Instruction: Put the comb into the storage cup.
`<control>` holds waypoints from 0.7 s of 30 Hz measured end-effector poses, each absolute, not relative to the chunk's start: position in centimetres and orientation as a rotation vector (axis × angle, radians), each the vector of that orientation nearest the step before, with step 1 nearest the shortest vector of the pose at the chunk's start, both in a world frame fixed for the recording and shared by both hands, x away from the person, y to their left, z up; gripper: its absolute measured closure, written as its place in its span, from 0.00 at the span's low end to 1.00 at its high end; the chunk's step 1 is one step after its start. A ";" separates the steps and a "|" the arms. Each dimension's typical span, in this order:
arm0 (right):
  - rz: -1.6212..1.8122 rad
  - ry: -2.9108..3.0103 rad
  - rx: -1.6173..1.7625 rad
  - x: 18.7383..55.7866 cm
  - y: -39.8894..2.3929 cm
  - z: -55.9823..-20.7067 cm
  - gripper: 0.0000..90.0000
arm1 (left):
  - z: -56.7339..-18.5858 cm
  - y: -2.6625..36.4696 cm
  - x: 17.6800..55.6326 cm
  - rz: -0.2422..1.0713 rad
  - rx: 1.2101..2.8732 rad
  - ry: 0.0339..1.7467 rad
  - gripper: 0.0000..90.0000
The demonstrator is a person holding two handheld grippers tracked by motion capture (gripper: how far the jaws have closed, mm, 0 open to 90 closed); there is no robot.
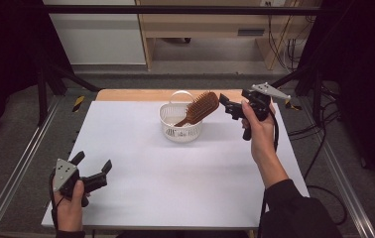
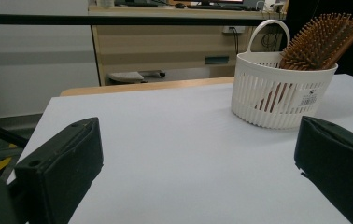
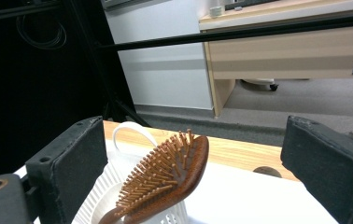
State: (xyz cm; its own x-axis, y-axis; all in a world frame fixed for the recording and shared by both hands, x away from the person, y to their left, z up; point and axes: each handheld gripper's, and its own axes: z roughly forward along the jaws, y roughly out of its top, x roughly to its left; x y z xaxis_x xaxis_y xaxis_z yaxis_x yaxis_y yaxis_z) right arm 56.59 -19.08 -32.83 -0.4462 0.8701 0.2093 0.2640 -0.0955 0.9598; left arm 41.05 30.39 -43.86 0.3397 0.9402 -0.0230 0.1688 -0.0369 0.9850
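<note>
Now right gripper [image 1: 227,106] hovers released beside hairbrush [image 1: 201,107]; left gripper [image 1: 94,167] rests released.

hairbrush [image 1: 199,109] in basket [image 1: 168,118] | basket at table [image 1: 141,163] far centre

High view above my side looking forward and down over the worktop [image 1: 141,163], my left gripper's camera low, facing the basket [image 2: 277,100], my right gripper's close above the hairbrush [image 3: 165,182], all three sharing basket and brush
</note>
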 end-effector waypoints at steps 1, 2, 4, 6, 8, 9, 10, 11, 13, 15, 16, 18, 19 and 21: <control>1.568 1.679 1.230 56.5 -19.2 -32.8 0.08 | -43.9 30.4 41.0 0.866 1.484 1.064 0.01; 1.549 1.674 1.226 56.4 -19.2 -32.9 0.08 | -43.9 30.4 41.0 0.866 1.482 1.068 0.01; 1.467 1.682 1.259 56.5 -19.1 -33.0 0.08 | -43.8 30.5 40.9 0.873 1.470 1.073 0.01; 1.465 1.677 1.267 56.6 -19.1 -33.3 0.07 | -43.8 30.6 40.9 0.875 1.464 1.080 0.01; 1.450 1.684 1.281 56.6 -19.2 -33.4 0.06 | -43.9 30.7 41.0 0.877 1.463 1.084 0.01; 1.436 1.682 1.281 56.7 -19.2 -33.4 0.06 | -43.9 30.7 41.0 0.878 1.463 1.085 0.01; 1.435 1.681 1.280 56.7 -19.2 -33.5 0.06 | -43.9 30.7 41.0 0.879 1.462 1.086 0.01; 1.431 1.685 1.282 56.7 -19.3 -33.5 0.06 | -43.9 30.7 41.0 0.879 1.462 1.086 0.01; 1.428 1.678 1.276 56.7 -19.3 -33.5 0.07 | -43.9 30.7 41.0 0.880 1.464 1.086 0.01; 1.434 1.664 1.274 56.6 -19.6 -33.5 0.08 | -43.9 30.7 41.0 0.883 1.464 1.090 0.01; 1.435 1.656 1.274 56.6 -19.6 -33.5 0.08 | -43.9 30.7 40.9 0.885 1.462 1.092 0.01; 1.441 1.641 1.275 56.5 -20.0 -33.5 0.09 | -43.9 30.8 40.9 0.888 1.459 1.096 0.01; 1.440 1.632 1.281 56.4 -20.2 -33.5 0.09 | -43.9 30.8 40.9 0.890 1.456 1.098 0.01; 1.434 1.625 1.289 56.2 -20.6 -33.5 0.09 | -43.9 30.9 40.8 0.894 1.451 1.103 0.01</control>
